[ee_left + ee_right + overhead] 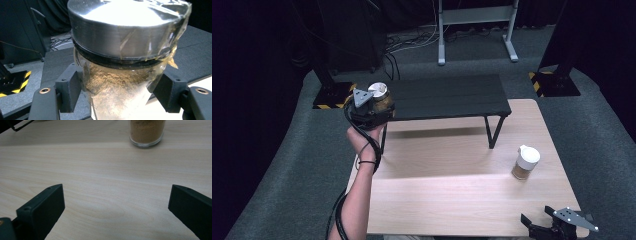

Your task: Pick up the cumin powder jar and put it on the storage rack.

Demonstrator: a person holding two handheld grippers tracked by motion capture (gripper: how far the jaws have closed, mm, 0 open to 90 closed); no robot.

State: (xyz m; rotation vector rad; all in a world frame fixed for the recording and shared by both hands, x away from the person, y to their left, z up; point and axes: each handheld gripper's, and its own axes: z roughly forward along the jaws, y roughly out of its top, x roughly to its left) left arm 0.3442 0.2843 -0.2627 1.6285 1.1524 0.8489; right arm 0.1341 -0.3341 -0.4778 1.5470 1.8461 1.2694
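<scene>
My left gripper point(373, 107) is shut on a glass jar point(120, 82) of brown powder with a silver metal lid point(127, 27), held in the air at the left end of a low black shelf point(447, 95). Both pads point(71, 87) press on the jar's sides below the lid. A second jar point(526, 162) of brown powder, with a white lid, stands on the wooden table point(452, 200) at the right; its base point(146, 132) is ahead of my right gripper. My right gripper point(539, 222) rests at the table's front right corner, jaws wide open and empty point(116, 207).
The black shelf stands on thin legs point(492, 132) across the back of the table. Beyond it are a grey carpet, a metal stand point(474, 30), cables and yellow-black striped bases point(329, 97).
</scene>
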